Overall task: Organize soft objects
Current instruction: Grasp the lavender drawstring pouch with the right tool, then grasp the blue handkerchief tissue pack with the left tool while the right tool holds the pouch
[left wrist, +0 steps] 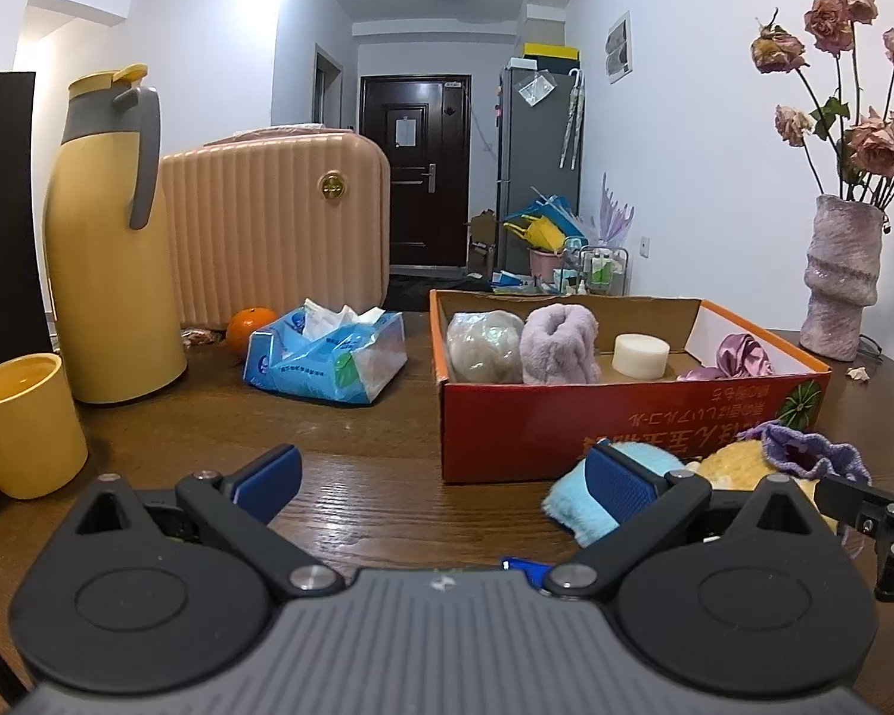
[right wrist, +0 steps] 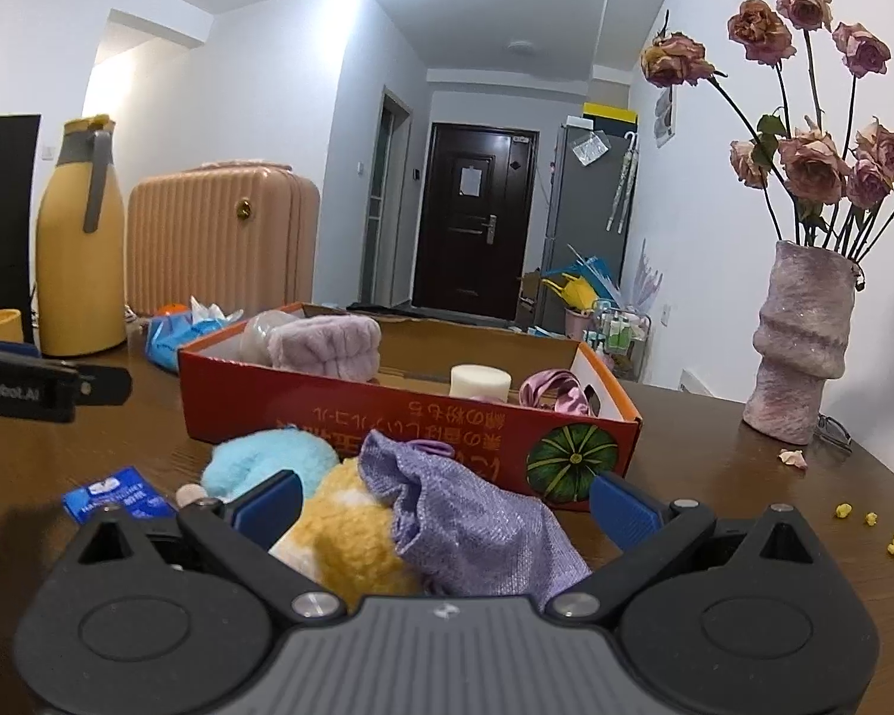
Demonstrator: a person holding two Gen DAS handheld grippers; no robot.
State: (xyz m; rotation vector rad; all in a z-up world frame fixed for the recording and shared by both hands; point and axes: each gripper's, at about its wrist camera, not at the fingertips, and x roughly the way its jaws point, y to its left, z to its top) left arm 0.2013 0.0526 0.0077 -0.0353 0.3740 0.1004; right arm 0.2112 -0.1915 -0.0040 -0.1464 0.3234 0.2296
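Holding four soft items, one box (left wrist: 566, 423).

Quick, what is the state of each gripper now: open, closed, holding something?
Left gripper: open, holding nothing.
Right gripper: open, around the purple cloth and yellow plush, not clamped.

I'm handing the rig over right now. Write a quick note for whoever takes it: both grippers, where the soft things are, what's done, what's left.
Left gripper: jaws open, empty, low over the table in front of the red box.
Right gripper: jaws open around the purple knit pouch and yellow plush, not closed.
Done, in the box: wrapped grey bundle, lilac fluffy piece, white round puff, shiny purple scrunchie.
Left, on the table before the box: pouch, yellow plush, light blue plush.
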